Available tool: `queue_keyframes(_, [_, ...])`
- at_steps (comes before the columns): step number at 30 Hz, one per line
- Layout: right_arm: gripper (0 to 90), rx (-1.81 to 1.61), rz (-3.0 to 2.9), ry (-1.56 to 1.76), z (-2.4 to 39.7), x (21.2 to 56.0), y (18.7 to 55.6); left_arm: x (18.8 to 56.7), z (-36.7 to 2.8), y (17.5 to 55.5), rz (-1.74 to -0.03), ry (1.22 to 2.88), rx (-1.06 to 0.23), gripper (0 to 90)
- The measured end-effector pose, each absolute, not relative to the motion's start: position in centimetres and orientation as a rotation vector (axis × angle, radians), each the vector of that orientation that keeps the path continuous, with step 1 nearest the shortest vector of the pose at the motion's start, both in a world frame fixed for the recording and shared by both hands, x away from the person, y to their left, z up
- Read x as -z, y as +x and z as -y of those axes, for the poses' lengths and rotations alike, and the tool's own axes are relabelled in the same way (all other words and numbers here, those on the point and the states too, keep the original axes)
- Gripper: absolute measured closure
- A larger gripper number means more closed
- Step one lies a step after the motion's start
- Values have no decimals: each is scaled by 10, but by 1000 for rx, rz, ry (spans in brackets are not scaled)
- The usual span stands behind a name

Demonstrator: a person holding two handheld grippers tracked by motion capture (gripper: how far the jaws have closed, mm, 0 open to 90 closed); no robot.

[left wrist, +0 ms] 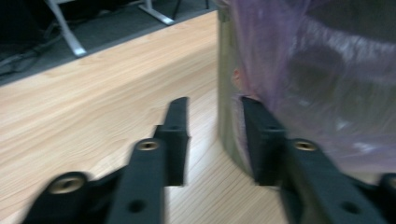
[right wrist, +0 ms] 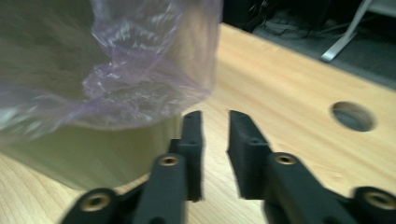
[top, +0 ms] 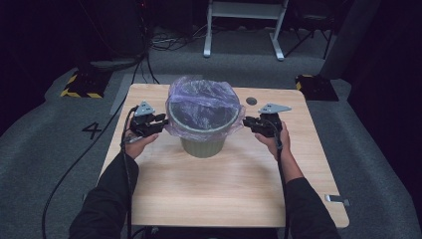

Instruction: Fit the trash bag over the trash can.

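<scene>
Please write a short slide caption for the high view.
Two hand-held grippers, left gripper and right gripper, flank an olive bin lined with a purple bag.

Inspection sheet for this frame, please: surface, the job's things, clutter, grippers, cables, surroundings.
Surface: wooden table, round hole near its far edge.
Job's things: green bin, upright at centre, purple bag folded over its rim.
Clutter: small metal piece at the table's right edge.
Grippers: left gripper and right gripper flank the bin, jaws open, nothing between them.
Cables: one trails from each gripper; more lie on the floor.
Surroundings: grey carpet, white frame legs, striped blocks.
</scene>
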State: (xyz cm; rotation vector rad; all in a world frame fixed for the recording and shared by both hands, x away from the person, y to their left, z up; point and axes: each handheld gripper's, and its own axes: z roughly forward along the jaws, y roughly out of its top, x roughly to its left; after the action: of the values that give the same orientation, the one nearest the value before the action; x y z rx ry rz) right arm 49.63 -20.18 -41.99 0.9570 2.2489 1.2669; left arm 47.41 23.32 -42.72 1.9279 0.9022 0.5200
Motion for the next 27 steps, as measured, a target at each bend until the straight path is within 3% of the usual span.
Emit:
queue_keyframes(5, [483,-1336,-2208,909,224,405,482,419,-250,452,-884,1887,-532,370])
queue_keyframes(10, [333,-1422,-2251,802,228,393,468,413,-252,426,-774,1928,-517,178])
queue_keyframes(14, [247,-1427,-2305,720,214,389,462,410,-244,412,-710,1952,-497,155])
queue_keyframes(18, [241,-1460,-2307,723,205,389,465,404,-225,406,-631,1978,-477,158])
queue_keyframes(19, [257,-1460,-2310,729,203,389,467,403,-221,406,-609,1991,-482,167])
queue_keyframes(23, [343,-1498,-2325,729,199,394,475,404,-212,417,-606,1988,-487,371])
queue_keyframes(24, [410,-1527,-2329,725,199,395,477,404,-213,420,-608,1977,-481,506])
queue_keyframes(26, [541,-1524,-2330,706,197,395,478,405,-214,425,-614,1975,-495,622])
queue_keyframes(27, [607,-1520,-2327,685,196,395,477,406,-215,426,-609,1974,-499,725])
